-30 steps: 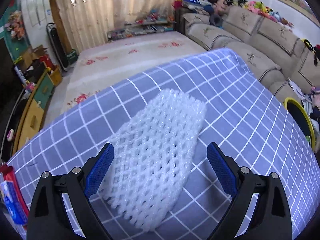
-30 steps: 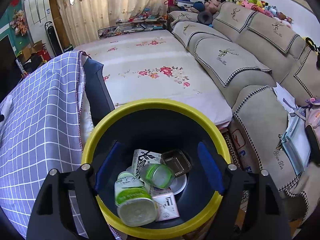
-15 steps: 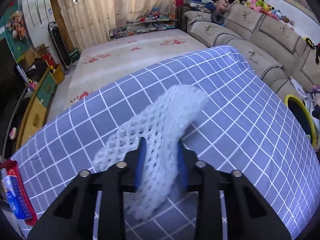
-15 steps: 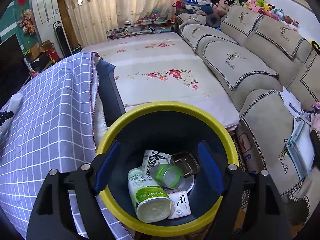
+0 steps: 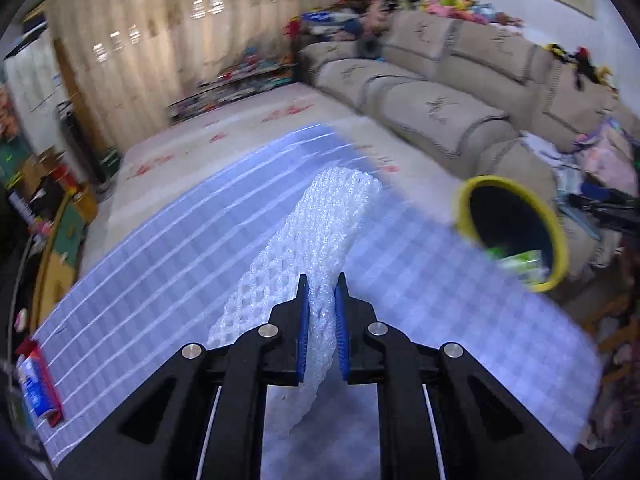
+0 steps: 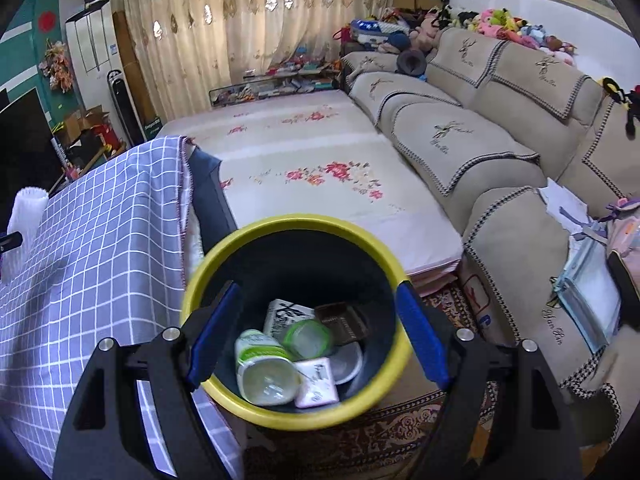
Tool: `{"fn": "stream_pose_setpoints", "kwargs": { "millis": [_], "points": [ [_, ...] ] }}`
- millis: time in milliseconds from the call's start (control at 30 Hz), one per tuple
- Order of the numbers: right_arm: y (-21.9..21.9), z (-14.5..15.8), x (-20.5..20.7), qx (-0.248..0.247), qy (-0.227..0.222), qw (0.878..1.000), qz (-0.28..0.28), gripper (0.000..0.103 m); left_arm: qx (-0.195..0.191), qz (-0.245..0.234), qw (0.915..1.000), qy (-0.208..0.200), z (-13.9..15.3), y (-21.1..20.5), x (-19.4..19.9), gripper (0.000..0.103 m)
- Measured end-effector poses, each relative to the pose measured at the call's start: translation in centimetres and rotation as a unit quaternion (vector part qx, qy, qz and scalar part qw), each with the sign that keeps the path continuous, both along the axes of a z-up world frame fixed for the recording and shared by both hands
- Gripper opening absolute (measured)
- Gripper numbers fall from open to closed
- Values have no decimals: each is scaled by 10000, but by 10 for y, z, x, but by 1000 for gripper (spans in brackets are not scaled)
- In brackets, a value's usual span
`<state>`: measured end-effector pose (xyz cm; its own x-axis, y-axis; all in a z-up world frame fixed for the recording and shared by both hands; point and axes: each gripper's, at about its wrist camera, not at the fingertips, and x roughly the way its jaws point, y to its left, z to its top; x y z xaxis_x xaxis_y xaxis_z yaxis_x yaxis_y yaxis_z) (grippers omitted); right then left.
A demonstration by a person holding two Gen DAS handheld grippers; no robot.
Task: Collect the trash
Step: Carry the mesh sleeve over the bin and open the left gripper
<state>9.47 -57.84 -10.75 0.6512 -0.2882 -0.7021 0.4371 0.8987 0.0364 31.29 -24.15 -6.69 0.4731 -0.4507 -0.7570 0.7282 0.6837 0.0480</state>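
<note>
A white foam net sleeve (image 5: 320,232) is lifted off the blue checked tablecloth (image 5: 160,264). My left gripper (image 5: 320,280) pinches it near its lower end, the blue pads pressed tight into it, the jaws still closing a little. The net's top (image 6: 28,208) also shows at the left edge of the right wrist view. The yellow-rimmed dark bin (image 6: 296,220) stands on the floor beside the table's end, seen to the right as the bin (image 5: 556,236) in the left wrist view. My right gripper (image 6: 318,286) hangs open above the bin's mouth, holding nothing.
In the bin lie a green-labelled bottle (image 6: 260,360), a tissue pack (image 6: 318,380), a printed carton and a dark tray. A red and blue packet (image 5: 38,388) sits at the table's left edge. A beige sofa (image 6: 460,140) and a flowered floor mat (image 6: 300,152) lie beyond.
My left gripper shut on the foam net, lifted it off the cloth and swung right, bringing the bin into its view. The right gripper rose slightly above the bin and stayed open.
</note>
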Motion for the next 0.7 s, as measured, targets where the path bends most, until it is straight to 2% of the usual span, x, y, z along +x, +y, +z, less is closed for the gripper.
{"fn": "stream_pose_setpoints", "kwargs": {
  "millis": [167,367,533,633,667,700],
  "points": [
    [-16,3,-31,-31,-78,9999,-142,76,-245,-900,9952,306,4,-88,-45,13],
    [-44,1,-66,-11,-54,9993,-372,76,-27,-1668,9842,601,-19,-197,-75,13],
    [-59,-4,-84,39,-2,9987,-517,77,368,-1886,9791,672,-50,-263,-78,13],
    [-64,-7,-88,85,6,9984,-553,78,584,-1926,9768,727,-72,-289,-70,17],
    [-65,-8,-89,106,7,9985,-545,79,680,-1893,9771,696,-80,-298,-67,29],
    [-64,-8,-88,115,12,9985,-535,79,729,-1881,9772,666,-86,-304,-64,50]
  ]
}}
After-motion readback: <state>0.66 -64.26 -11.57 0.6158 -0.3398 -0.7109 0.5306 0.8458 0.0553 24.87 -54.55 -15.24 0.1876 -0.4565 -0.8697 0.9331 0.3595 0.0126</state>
